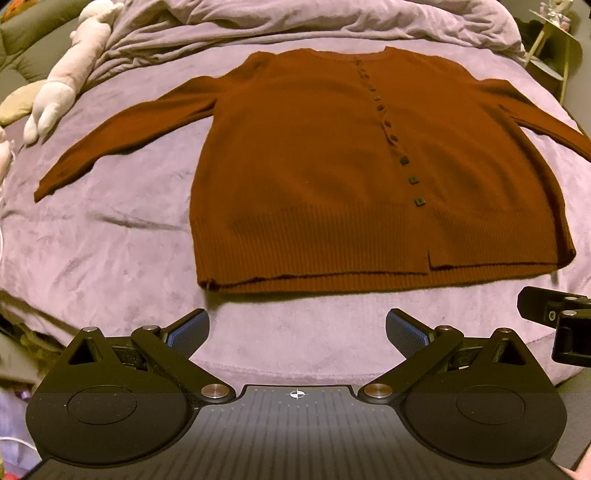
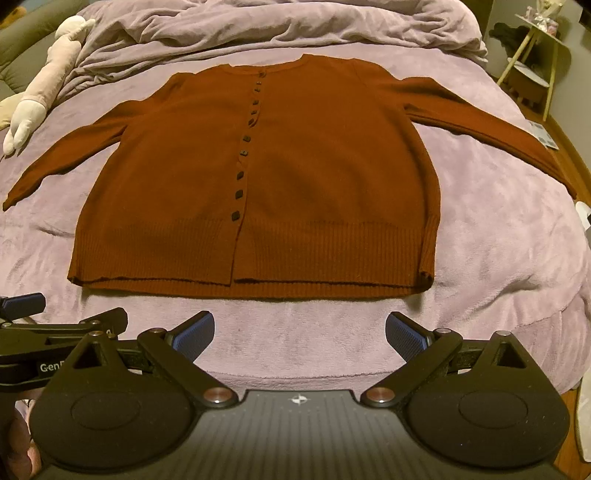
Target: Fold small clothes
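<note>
A rust-brown buttoned cardigan (image 1: 314,166) lies flat and face up on the lilac bed cover, both sleeves spread out to the sides. It also shows in the right wrist view (image 2: 314,173). My left gripper (image 1: 297,330) is open and empty, just short of the cardigan's ribbed hem near its left half. My right gripper (image 2: 300,332) is open and empty, just short of the hem near its right half. Each gripper shows at the edge of the other's view: the right gripper (image 1: 554,317) and the left gripper (image 2: 26,321).
The lilac bed cover (image 1: 110,240) spreads under the cardigan. A rumpled duvet (image 2: 277,26) is heaped at the far end. A pale plush toy (image 1: 59,88) lies at the far left. A small side table (image 2: 535,55) stands at the far right, beyond the bed's edge.
</note>
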The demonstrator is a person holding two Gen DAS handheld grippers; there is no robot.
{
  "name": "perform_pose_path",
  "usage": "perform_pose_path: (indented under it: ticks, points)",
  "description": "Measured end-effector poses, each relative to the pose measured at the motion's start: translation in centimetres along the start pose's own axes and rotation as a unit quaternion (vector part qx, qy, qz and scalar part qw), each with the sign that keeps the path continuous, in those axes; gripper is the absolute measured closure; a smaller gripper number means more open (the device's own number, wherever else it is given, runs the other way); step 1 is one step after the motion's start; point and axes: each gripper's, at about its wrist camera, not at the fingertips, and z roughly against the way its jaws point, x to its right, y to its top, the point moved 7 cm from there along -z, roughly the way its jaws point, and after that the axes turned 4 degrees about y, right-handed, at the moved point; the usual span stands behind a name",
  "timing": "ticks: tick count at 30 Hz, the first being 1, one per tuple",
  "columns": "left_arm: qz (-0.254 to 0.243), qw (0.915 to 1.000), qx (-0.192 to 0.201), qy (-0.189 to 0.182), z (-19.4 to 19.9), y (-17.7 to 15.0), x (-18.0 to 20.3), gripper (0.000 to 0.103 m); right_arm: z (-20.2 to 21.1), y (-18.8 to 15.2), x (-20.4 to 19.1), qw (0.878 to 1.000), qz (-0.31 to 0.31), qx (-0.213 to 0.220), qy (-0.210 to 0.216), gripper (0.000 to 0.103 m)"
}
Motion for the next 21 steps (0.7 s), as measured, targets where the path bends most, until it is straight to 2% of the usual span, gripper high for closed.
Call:
perform_pose_path:
  ticks: [21]
  points:
    - [0.003,0.9999,-0.016,0.001,-0.82,-0.10,0.21,0.000,-0.72,-0.05,0.29,1.000,-0.009,-0.012,0.008,0.004]
